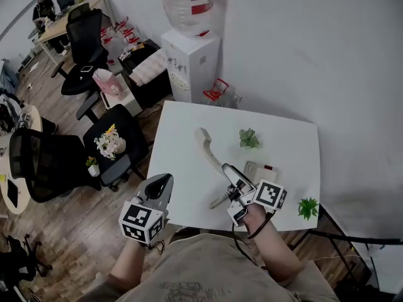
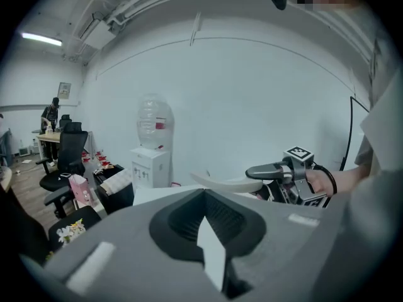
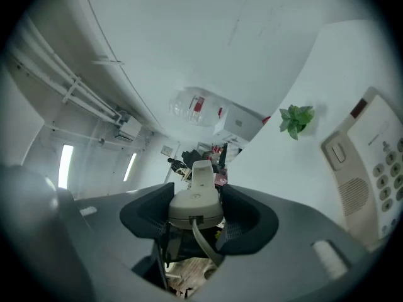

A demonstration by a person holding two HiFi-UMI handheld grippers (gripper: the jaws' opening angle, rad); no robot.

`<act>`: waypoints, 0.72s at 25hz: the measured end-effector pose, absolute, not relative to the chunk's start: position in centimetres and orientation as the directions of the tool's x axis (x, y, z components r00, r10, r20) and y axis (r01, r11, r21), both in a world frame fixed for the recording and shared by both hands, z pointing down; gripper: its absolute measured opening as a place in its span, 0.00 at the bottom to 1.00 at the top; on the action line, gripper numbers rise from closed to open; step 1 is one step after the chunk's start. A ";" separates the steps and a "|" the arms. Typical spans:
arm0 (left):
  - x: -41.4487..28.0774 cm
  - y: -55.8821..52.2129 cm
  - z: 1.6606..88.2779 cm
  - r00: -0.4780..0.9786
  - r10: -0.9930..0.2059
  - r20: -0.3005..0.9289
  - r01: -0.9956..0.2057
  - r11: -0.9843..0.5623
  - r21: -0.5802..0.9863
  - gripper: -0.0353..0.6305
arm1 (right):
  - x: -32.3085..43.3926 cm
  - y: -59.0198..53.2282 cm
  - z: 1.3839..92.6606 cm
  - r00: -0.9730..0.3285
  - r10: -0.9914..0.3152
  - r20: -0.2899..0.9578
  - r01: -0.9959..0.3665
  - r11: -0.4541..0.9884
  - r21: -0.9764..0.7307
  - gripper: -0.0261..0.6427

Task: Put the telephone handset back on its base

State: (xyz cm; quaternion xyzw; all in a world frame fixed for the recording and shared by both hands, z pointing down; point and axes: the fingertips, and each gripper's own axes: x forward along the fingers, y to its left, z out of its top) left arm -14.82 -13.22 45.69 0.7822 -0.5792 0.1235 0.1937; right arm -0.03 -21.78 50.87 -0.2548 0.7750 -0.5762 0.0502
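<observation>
In the head view my right gripper [image 1: 234, 187] is clamped on the near end of the cream telephone handset [image 1: 206, 145]; the rest of the handset reaches away from me over the white table [image 1: 182, 131]; the telephone base [image 1: 257, 168] lies on the table just right of my jaws, with no handset on it; a small green plant [image 1: 249, 138] stands beyond the base. My left gripper [image 1: 160, 184] hangs over the table's near left edge, well apart from the handset.

In the left gripper view my left jaws are together, with nothing between them; past their tips the handset [image 2: 220, 182] shows lying level off to the right, gripped at its far end by my right gripper [image 2: 264, 170]; a water dispenser [image 2: 153, 162] stands by the wall.

In the right gripper view my jaws press on both sides of the handset's thick end; its cord [image 3: 201, 234] drops from that end; the base [image 3: 368, 162] sits at the right, apart from the handset.
</observation>
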 end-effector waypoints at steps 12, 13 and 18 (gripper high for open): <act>-4.6 -18.4 39.7 0.632 -0.775 -0.021 -0.578 -0.488 0.654 0.57 | 4.6 -20.5 41.8 -0.877 -0.480 -0.012 -0.144 0.286 -0.947 0.44; -3.7 -18.7 39.5 0.647 -0.761 -0.045 -0.551 -0.508 0.662 0.60 | 4.8 -20.2 41.5 -0.881 -0.473 -0.025 -0.131 0.295 -0.946 0.44; -1.0 -19.7 39.3 0.686 -0.719 -0.112 -0.418 -0.515 0.748 0.63 | 6.3 -18.5 40.3 -0.896 -0.438 -0.076 -0.086 0.338 -0.937 0.44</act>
